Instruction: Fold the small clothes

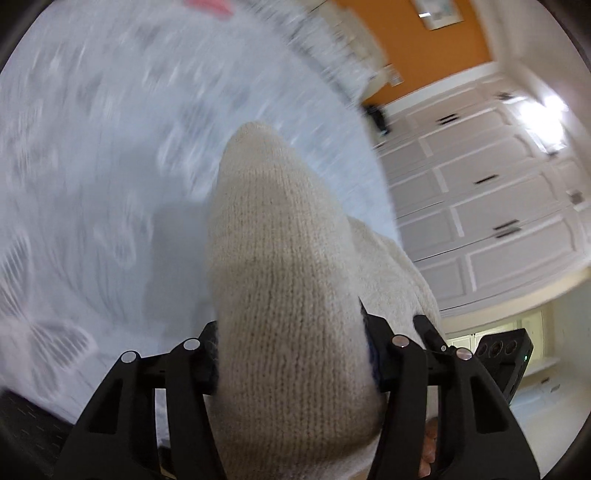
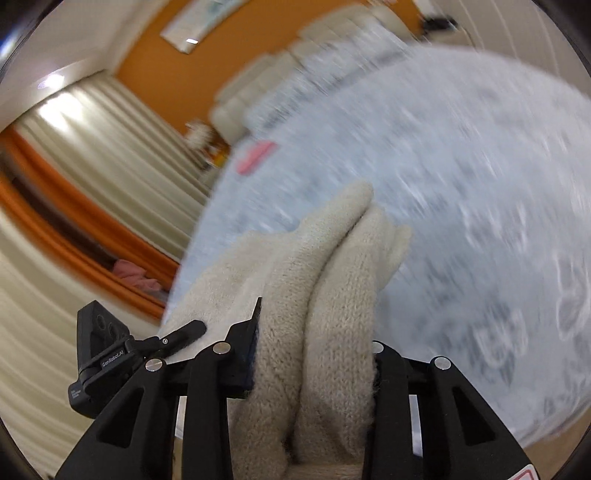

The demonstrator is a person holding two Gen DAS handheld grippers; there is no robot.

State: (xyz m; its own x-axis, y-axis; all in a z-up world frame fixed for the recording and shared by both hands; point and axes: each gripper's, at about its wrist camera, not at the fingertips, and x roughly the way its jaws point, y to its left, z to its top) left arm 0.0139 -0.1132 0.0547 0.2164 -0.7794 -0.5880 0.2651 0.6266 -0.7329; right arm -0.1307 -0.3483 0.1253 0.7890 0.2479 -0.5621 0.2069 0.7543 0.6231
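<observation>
A cream knitted garment (image 1: 280,258) fills the middle of the left wrist view. My left gripper (image 1: 291,354) is shut on it and holds it above the pale blue patterned bed cover (image 1: 110,147). In the right wrist view the same cream knit (image 2: 325,295) runs forward in two bunched folds, and my right gripper (image 2: 314,354) is shut on it. The other gripper's black body shows at the right of the left view (image 1: 509,354) and at the left of the right view (image 2: 99,354). Both views are blurred by motion.
A pink item (image 2: 255,157) lies on the far part of the bed; it also shows in the left view (image 1: 208,7). White wardrobe doors (image 1: 491,206) stand beside the bed. Cream and orange curtains (image 2: 74,166), an orange wall (image 2: 177,70) and pillows (image 2: 280,81) lie beyond.
</observation>
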